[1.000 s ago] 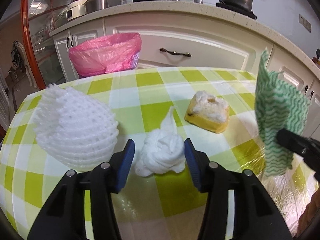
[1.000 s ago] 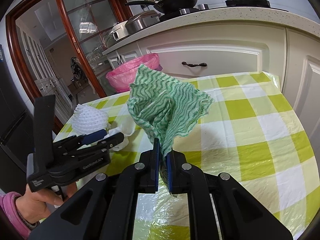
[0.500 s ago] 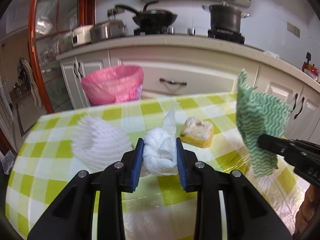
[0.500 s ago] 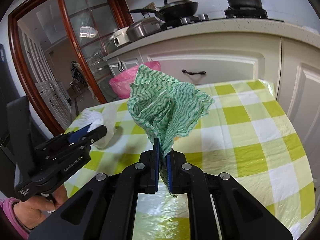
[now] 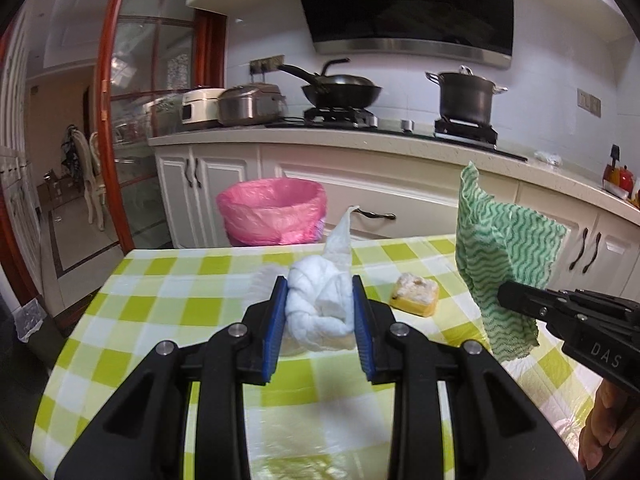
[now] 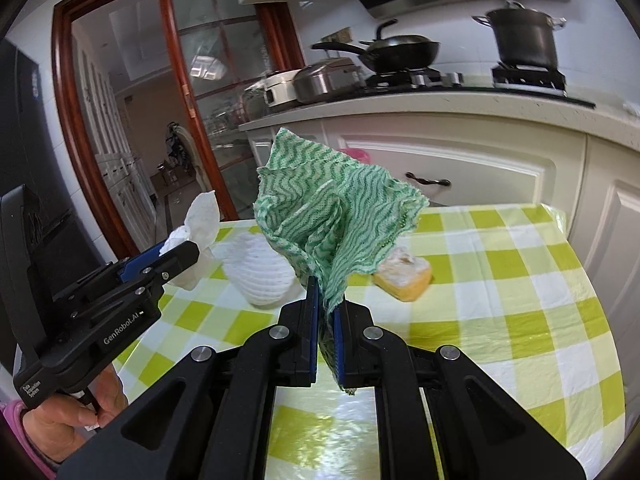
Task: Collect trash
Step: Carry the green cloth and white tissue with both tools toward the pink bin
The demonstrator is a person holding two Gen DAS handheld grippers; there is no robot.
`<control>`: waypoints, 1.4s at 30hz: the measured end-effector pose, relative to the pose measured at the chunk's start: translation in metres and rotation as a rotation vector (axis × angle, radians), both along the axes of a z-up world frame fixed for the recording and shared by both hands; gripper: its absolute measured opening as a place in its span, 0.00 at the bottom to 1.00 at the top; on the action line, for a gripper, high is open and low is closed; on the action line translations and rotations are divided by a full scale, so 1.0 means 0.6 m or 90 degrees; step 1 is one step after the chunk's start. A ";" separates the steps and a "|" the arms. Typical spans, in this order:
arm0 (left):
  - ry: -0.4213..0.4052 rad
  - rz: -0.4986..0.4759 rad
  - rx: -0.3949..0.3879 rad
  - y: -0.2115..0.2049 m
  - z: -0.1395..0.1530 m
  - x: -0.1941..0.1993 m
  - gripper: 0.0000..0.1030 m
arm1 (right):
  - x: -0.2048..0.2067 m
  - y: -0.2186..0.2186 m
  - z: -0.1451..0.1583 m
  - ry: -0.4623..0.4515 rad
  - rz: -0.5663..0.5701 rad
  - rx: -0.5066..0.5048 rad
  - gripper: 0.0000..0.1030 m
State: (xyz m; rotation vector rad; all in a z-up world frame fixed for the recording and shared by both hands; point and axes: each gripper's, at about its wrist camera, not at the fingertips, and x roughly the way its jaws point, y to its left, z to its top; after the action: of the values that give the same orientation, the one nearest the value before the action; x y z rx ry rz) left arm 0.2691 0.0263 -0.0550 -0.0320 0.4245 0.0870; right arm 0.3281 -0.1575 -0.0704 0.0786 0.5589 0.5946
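- Trash, item list by size. Table [image 5: 168,304] with green-and-white checked cloth under clear plastic carries the loose pieces; it stands just in front of white kitchen cabinets.
- Pink-lined bin [image 5: 272,212] stands on the floor beyond the table's far edge, against the cabinet doors, mouth open. In the right wrist view only a sliver of pink shows behind the cloth.
- Green wavy-striped cloth [image 6: 336,216] is held upright above the table, clear of the surface. Right gripper [image 6: 326,320]: jaws pressed together on the cloth's lower end, a short tail hanging below the pads.
- White foam fruit net [image 6: 260,272] lies on the table toward the far left side, mostly hidden behind the left gripper's load in the left wrist view.
- Crumpled white tissue wad [image 5: 320,304] is clamped between the blue pads of the left gripper [image 5: 320,312], one twisted tip pointing up. Left jaws closed onto it within the last second and now squeeze it from both sides; the wad is lifted off the table.
- Yellow sponge-like block with a pale crumbly top [image 5: 414,294] rests on the table right of the tissue, between the two grippers, touching neither.
- A hand [image 6: 68,412] with a pink sleeve grips the left tool's handle, near left.
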 end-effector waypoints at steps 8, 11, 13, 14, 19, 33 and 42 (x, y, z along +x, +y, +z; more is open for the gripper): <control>-0.019 0.019 -0.006 0.036 0.011 -0.037 0.30 | -0.013 0.050 0.005 -0.006 0.016 -0.010 0.09; -0.022 0.025 -0.012 0.050 0.013 -0.043 0.30 | -0.014 0.068 0.004 -0.007 0.024 -0.015 0.09; -0.022 0.030 -0.019 0.062 0.013 -0.045 0.30 | -0.013 0.081 0.003 -0.007 0.028 -0.019 0.09; -0.022 0.032 -0.021 0.067 0.012 -0.043 0.30 | -0.012 0.086 0.003 -0.006 0.030 -0.021 0.09; -0.017 0.045 -0.026 0.095 0.009 -0.035 0.30 | 0.003 0.112 0.001 -0.003 0.039 -0.026 0.09; -0.015 0.060 -0.011 0.142 0.029 0.052 0.30 | 0.092 0.165 0.019 -0.010 0.068 -0.025 0.09; -0.018 0.034 -0.011 0.182 0.072 0.187 0.30 | 0.231 0.188 0.054 -0.026 0.080 -0.036 0.09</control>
State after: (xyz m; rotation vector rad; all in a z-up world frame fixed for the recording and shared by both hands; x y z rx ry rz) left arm 0.3812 0.1353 -0.0116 -0.0616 0.3957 0.1354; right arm 0.4668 -0.0444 -0.0381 -0.0222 0.5438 0.6999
